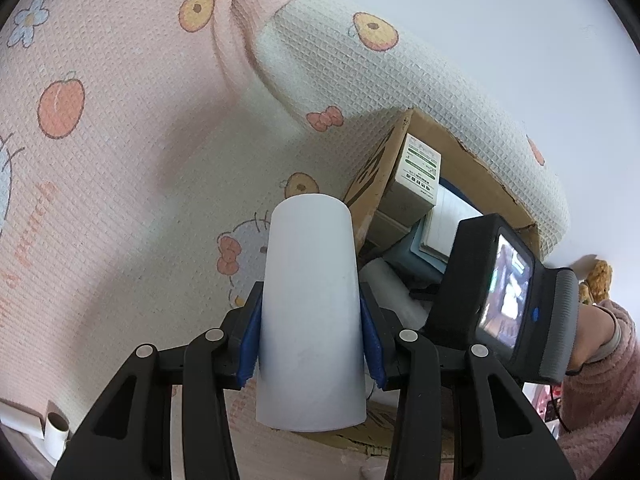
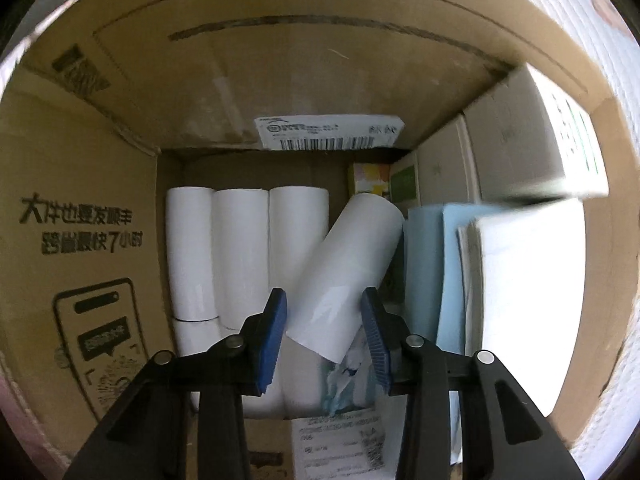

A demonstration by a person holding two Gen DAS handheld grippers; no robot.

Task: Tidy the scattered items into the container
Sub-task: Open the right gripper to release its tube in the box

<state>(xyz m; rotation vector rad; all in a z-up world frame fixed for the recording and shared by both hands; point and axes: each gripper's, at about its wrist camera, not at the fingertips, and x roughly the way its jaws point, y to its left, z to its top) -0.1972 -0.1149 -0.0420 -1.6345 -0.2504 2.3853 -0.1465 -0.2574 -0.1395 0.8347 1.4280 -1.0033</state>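
Left gripper [image 1: 310, 344]: pinches an upright white roll [image 1: 310, 300], waiting beside the cardboard box [image 1: 384, 168].
Right gripper [image 2: 324, 334]: jaws spread around a slanted roll [image 2: 344, 276] (apparently loose); nudge it flat beside the packed rolls [image 2: 240, 248].

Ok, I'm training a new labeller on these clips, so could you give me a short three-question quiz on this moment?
1. True or false: the fingers of the left gripper hold nothing.
2. The right gripper points into: A) the cardboard box, B) a drawer, C) a sink.
3. Fill in: left of the tilted roll, ___ white rolls lie side by side in the far row.
Key: 1 false, they clamp a white roll. 2 A. 3 three.
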